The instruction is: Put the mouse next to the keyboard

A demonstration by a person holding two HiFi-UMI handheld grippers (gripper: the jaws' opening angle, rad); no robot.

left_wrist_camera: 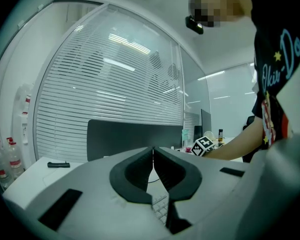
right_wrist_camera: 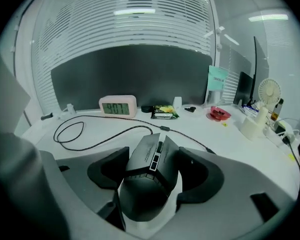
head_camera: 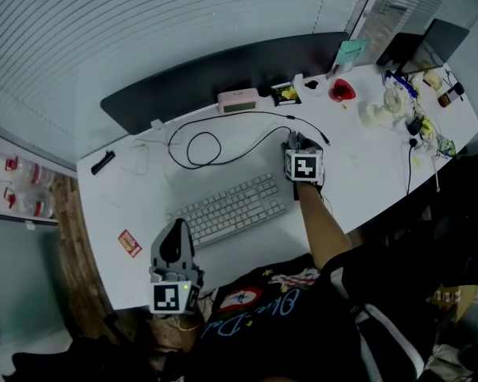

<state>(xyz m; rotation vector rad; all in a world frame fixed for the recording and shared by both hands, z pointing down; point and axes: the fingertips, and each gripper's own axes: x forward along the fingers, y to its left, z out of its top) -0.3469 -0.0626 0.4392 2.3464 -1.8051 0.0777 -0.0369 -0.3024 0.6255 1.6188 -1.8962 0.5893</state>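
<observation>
A black mouse (right_wrist_camera: 150, 184) sits between the jaws of my right gripper (right_wrist_camera: 152, 159), whose pads press on both its sides. Its black cable (right_wrist_camera: 105, 136) runs off in a loop across the white desk (head_camera: 366, 173). In the head view this gripper (head_camera: 297, 140) is just right of the white keyboard's (head_camera: 231, 207) far corner, and its marker cube (head_camera: 304, 166) hides most of the mouse. My left gripper (head_camera: 174, 228) hovers at the desk's near edge, in front of the keyboard's left end. Its jaws (left_wrist_camera: 153, 151) are shut with nothing between them.
A pink clock (head_camera: 237, 100), a snack packet (head_camera: 285, 94) and a red dish (head_camera: 341, 91) stand along a dark panel (head_camera: 223, 70) at the back. A small fan (head_camera: 394, 102) and cluttered cables fill the right end. A black bar (head_camera: 102, 162) and a red card (head_camera: 130, 243) lie left.
</observation>
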